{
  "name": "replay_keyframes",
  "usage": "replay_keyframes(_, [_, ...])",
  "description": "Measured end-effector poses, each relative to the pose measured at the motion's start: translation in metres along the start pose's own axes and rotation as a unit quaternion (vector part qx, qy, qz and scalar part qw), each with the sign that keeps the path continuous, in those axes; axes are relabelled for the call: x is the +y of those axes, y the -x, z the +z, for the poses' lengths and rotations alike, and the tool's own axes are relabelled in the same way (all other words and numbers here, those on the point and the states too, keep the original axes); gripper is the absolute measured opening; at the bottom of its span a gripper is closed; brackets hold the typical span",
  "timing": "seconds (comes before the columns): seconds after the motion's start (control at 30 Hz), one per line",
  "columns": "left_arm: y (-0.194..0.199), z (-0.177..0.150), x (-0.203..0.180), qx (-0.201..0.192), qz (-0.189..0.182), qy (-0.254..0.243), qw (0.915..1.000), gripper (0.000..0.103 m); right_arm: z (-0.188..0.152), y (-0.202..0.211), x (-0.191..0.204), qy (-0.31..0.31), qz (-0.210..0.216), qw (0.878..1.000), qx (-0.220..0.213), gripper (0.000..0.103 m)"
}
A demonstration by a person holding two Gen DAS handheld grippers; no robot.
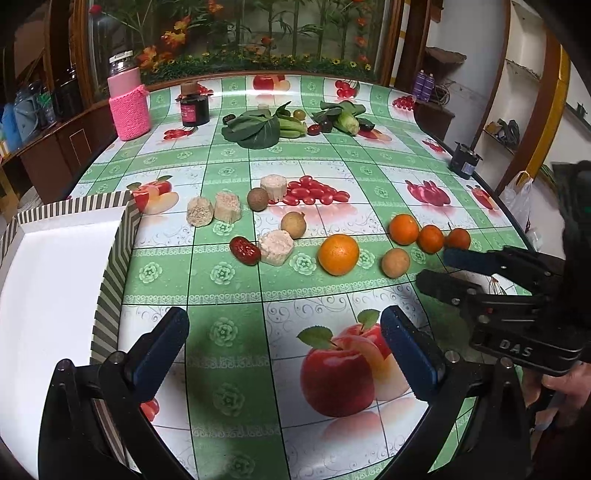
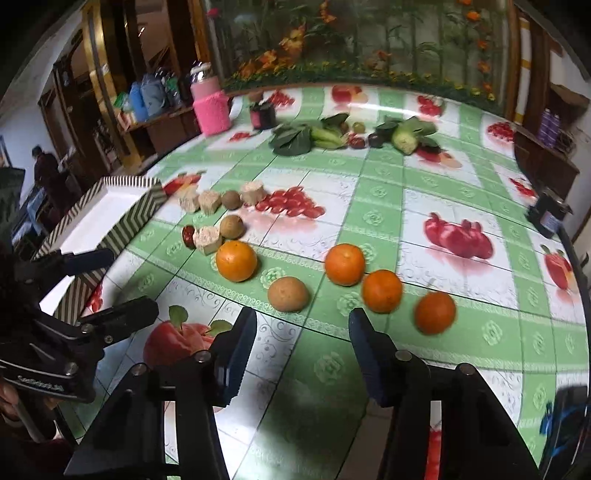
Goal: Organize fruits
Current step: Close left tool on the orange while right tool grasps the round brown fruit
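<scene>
Nothing sorted: striped box [image 1: 110, 266] empty, 4 oranges [image 1: 338, 254] on table, left gripper [image 1: 284, 350] and right gripper [image 2: 303, 354] both released, grasping nothing.

A lived-in home dining room, not a lab or shop.

Beyond the jaws spreads a round table [image 1: 229, 155] under a glossy green-checked oilcloth printed with apples and cherries, the kind used in a household. At its far edge, well ahead of the jaws, stands a bottle in a pink knitted sleeve [image 1: 129, 105] beside a dark jar [image 1: 194, 107]. Behind these rises a dark wooden cabinet frame around a large mural of bamboo and orange flowers [image 1: 236, 33]. Far off to the left of the right wrist's jaws, wooden shelves [image 2: 155, 110] hold blue bottles and clutter, and a person [image 2: 46, 170] stands in a side room.
</scene>
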State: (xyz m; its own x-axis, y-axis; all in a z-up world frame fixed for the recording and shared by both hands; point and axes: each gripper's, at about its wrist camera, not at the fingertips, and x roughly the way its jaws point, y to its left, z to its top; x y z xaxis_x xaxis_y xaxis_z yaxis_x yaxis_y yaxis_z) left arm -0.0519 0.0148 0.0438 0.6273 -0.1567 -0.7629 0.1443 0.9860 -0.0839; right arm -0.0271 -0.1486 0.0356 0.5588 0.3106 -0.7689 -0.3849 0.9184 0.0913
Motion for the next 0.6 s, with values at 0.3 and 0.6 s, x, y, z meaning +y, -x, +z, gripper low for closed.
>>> replay_keyframes(0.3, [-0.010, 0.003, 0.000, 0.010, 0.004, -0.003, 0.9999, 0.103, 0.010, -0.037, 0.002, 0.010, 0.025, 0.999, 0.026, 0.030])
replay_keyframes(0.6, [-0.018, 0.014, -0.015, 0.010, -0.013, -0.018, 0.9997, 0.103, 0.002, -0.016, -0.018, -0.015, 0.017, 1.000, 0.004, 0.030])
